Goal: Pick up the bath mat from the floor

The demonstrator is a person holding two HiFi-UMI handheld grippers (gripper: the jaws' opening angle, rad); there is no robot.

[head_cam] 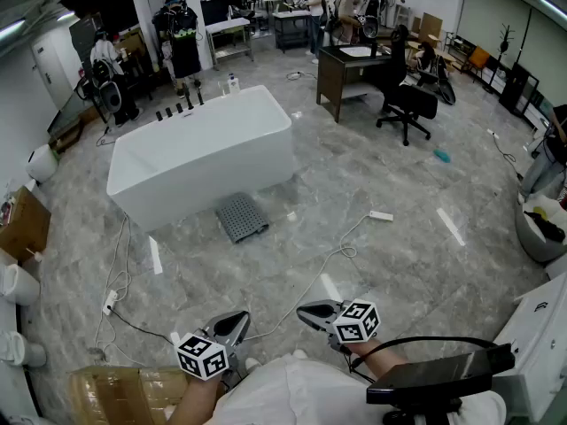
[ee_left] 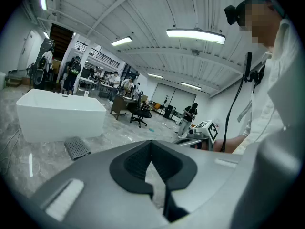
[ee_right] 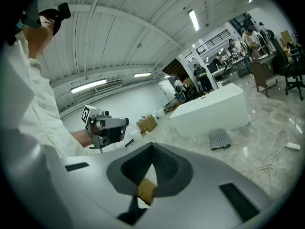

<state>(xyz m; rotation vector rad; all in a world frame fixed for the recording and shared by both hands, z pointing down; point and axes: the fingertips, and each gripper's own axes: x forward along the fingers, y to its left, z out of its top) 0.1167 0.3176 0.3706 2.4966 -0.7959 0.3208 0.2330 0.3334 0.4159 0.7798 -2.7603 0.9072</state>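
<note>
The left gripper [head_cam: 232,323] and right gripper [head_cam: 312,311] are both clenched empty, well apart from the grey bath mat [head_cam: 241,217], which lies flat on the floor [head_cam: 399,255] just beside the bathtub's [head_cam: 199,153] near side and is probably light and floppy, best pinched at its near edge.

Grey marbled floor [head_cam: 399,237] — white freestanding bathtub [head_cam: 204,158], dark desk [head_cam: 354,69] with black office chair [head_cam: 406,104] — strip lights [ee_left: 195,34] overhead

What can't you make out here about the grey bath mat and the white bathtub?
Grey perforated bath mat: underside hidden; both gripper views show it too small for detail.
White rectangular bathtub: hides floor behind it, head view.
Dark items on the tub rim: too small to identify.
</note>
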